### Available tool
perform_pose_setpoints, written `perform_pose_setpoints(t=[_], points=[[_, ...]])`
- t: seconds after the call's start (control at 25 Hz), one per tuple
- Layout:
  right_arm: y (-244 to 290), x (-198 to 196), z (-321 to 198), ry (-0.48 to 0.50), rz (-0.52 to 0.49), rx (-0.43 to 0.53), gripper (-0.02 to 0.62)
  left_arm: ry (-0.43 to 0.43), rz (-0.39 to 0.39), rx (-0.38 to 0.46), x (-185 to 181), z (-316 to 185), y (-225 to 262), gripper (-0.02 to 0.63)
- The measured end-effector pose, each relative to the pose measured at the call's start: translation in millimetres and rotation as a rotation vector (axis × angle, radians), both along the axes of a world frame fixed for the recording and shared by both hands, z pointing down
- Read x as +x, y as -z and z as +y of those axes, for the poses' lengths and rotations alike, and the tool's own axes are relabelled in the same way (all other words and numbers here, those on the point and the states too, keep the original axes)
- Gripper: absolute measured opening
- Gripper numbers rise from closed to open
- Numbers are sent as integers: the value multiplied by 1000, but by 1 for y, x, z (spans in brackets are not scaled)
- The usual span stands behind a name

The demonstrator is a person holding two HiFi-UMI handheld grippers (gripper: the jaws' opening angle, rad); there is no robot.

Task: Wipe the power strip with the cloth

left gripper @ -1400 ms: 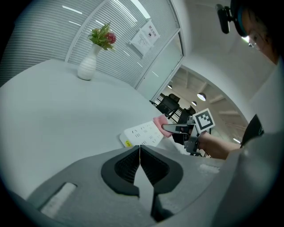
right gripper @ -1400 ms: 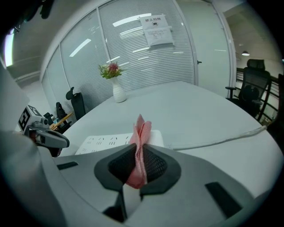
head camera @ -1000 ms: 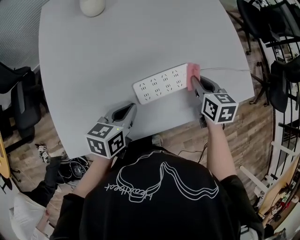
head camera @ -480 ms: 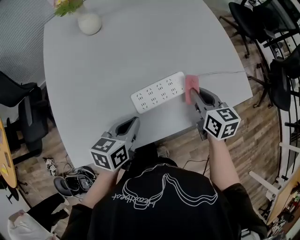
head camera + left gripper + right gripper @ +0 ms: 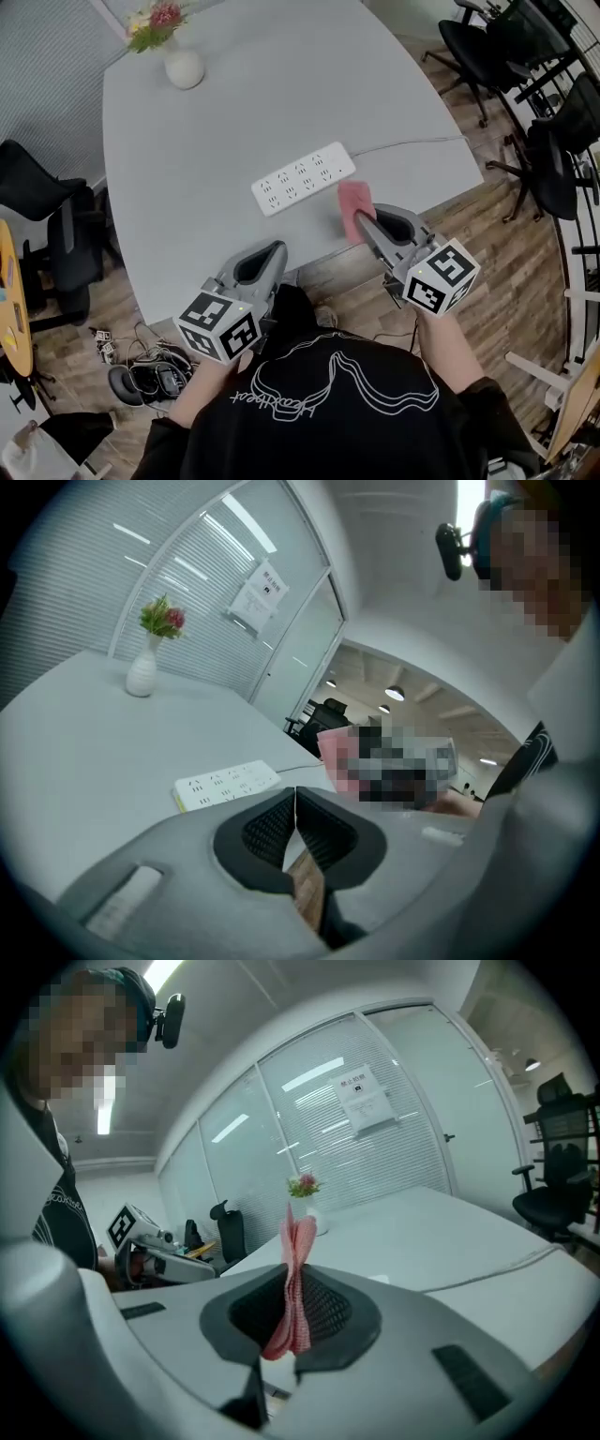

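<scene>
A white power strip point(image 5: 302, 177) lies on the grey table point(image 5: 225, 122), its cord running off to the right. It also shows in the left gripper view as the same power strip point(image 5: 225, 785). My right gripper point(image 5: 361, 222) is shut on a pink cloth point(image 5: 353, 208), held in the air near the table's front edge, just right of and below the strip. In the right gripper view the cloth point(image 5: 295, 1283) stands pinched between the jaws. My left gripper point(image 5: 272, 253) is shut and holds nothing, hanging at the table's front edge.
A white vase with flowers point(image 5: 180, 58) stands at the table's far left. Black office chairs point(image 5: 525, 66) stand at the right and another chair point(image 5: 37, 216) at the left. Cables and clutter lie on the wooden floor point(image 5: 141, 347).
My right gripper has drawn the pink cloth off the strip's right end and back toward the table's front edge. The head view has pulled back. The left gripper stays put.
</scene>
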State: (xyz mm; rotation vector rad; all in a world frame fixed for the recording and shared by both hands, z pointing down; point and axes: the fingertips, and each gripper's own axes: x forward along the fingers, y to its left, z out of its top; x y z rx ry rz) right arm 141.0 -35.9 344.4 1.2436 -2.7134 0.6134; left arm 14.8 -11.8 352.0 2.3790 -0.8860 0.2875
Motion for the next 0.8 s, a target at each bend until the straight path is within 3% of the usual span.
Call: perform_pose_setpoints(t=[0.16, 0.52, 0.8], points=[[24, 6, 38, 48, 23, 49, 40, -2, 10, 66, 17, 33, 27, 15], [63, -8, 102, 140, -51, 71, 37, 31, 21, 169, 23, 83, 73, 15], [77, -4, 128, 155, -27, 110, 35, 31, 11, 201, 32, 107, 90, 15]])
